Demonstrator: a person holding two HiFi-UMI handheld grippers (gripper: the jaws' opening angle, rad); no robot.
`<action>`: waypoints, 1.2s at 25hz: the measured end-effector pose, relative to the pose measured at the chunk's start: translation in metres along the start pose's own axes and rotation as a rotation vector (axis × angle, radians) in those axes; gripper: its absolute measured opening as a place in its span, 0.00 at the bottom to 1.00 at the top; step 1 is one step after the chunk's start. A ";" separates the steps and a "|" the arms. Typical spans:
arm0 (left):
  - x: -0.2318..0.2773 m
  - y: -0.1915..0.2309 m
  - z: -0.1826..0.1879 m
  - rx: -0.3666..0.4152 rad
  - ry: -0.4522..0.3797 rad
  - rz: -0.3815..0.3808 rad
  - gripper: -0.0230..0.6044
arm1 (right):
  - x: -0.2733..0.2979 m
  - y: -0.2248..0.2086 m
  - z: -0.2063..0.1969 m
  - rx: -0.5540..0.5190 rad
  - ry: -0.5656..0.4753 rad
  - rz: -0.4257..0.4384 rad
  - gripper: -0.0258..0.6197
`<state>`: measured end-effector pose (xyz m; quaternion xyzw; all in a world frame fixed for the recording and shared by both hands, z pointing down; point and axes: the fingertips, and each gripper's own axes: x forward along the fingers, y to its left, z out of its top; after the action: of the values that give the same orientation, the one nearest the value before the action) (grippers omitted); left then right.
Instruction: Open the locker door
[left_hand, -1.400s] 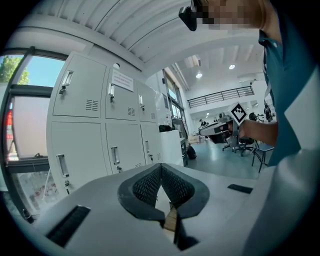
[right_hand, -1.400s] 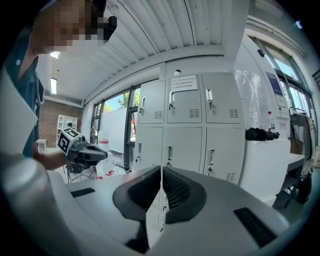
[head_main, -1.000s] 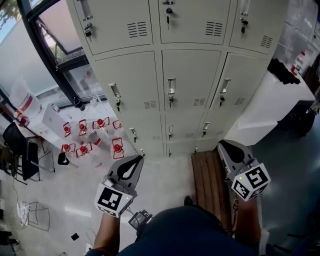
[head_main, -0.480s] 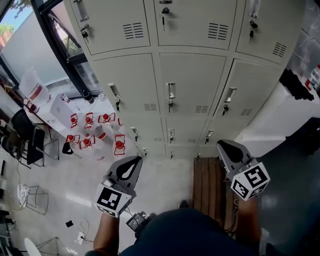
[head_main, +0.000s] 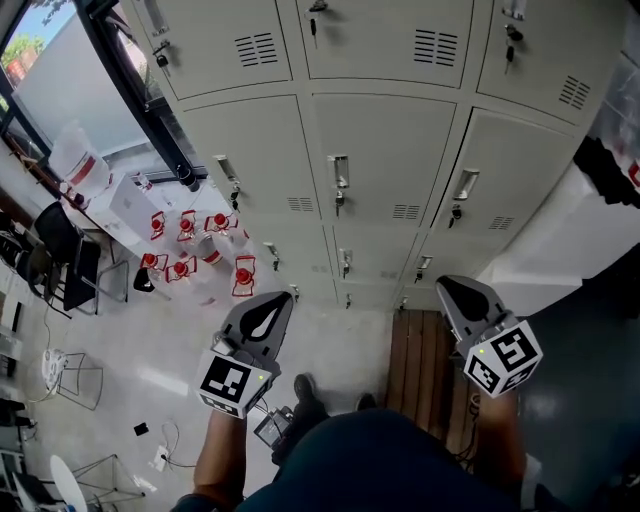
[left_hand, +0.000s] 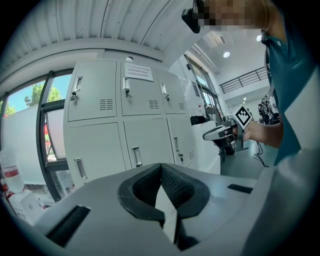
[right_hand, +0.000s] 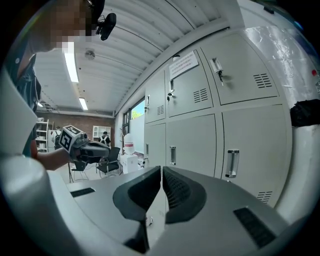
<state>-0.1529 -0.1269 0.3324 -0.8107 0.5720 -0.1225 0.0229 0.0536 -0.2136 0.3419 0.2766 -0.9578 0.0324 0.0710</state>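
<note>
– Before the bank of lockers (head_main: 300, 130), how were the two tongs set?

– Both were pressed together with nothing between them. The left gripper (head_main: 281, 299) had its ribbed pads meeting at the tip. The right gripper (head_main: 446, 284) showed only a thin slit between its pads.

– And the locker door?

– Every locker door (head_main: 385, 165) in view was closed, each with an upright metal handle (head_main: 339, 171) and a key hanging just below it. The doors stood ahead of both tips and well apart from them, and neither gripper touched a handle.

– What lay around?

– A slatted wooden bench (head_main: 420, 365) sat at the foot of the lockers, beneath the right gripper. Clear bottles (head_main: 190, 255) with red caps were clustered on the floor to the left, near a window (head_main: 70, 80). A white wrapped block (head_main: 560, 235) stood against the lockers' right side.
</note>
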 end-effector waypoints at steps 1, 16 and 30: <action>0.007 0.002 0.000 0.000 -0.001 -0.005 0.06 | -0.001 -0.005 0.000 0.000 0.000 -0.011 0.10; 0.114 0.039 0.001 0.060 -0.029 -0.094 0.06 | -0.013 -0.057 -0.012 0.046 0.031 -0.208 0.10; 0.212 0.083 -0.004 0.013 -0.042 -0.071 0.07 | -0.007 -0.091 -0.042 0.119 0.091 -0.322 0.10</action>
<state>-0.1630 -0.3529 0.3577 -0.8328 0.5414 -0.1099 0.0358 0.1129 -0.2827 0.3845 0.4286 -0.8933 0.0896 0.1019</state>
